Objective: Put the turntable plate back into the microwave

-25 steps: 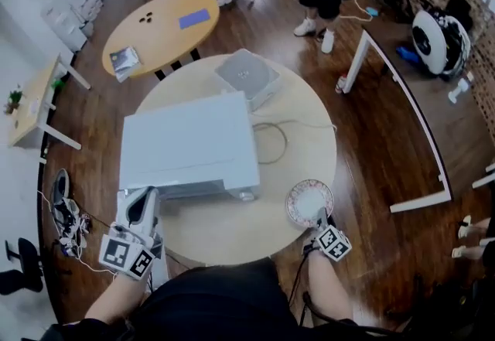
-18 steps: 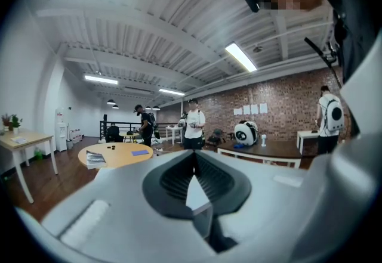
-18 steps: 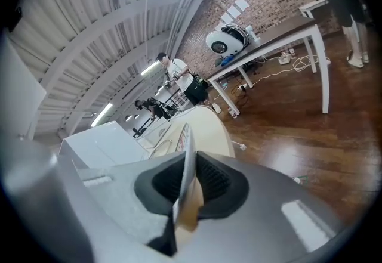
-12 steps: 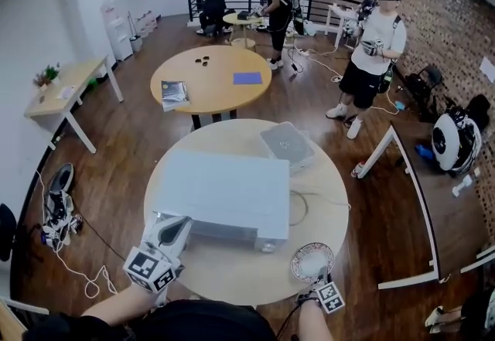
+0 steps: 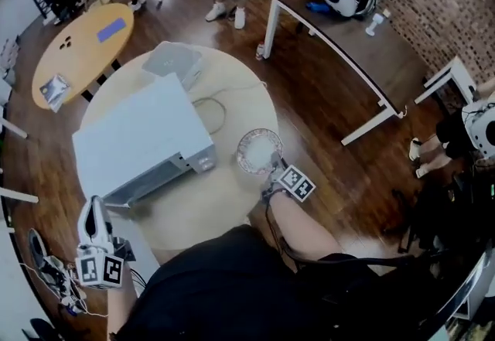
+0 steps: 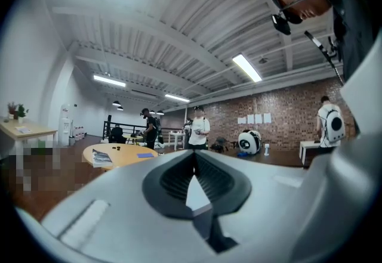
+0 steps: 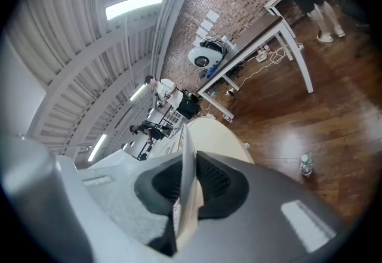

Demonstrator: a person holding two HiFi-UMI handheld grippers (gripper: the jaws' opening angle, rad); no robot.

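Right tool [image 5: 273,167] has just clamped the turntable plate [image 5: 259,151], apparently lifted off the surface [image 5: 193,212], microwave [image 5: 143,142] next; left tool [image 5: 94,208] clenched, empty.

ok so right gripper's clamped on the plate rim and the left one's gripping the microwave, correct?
Not quite: the left gripper grips nothing, not the microwave. The left gripper view shows its jaws together and empty. The right gripper, whose jaws have just been closing, is indeed clamped on the rim of the plate.
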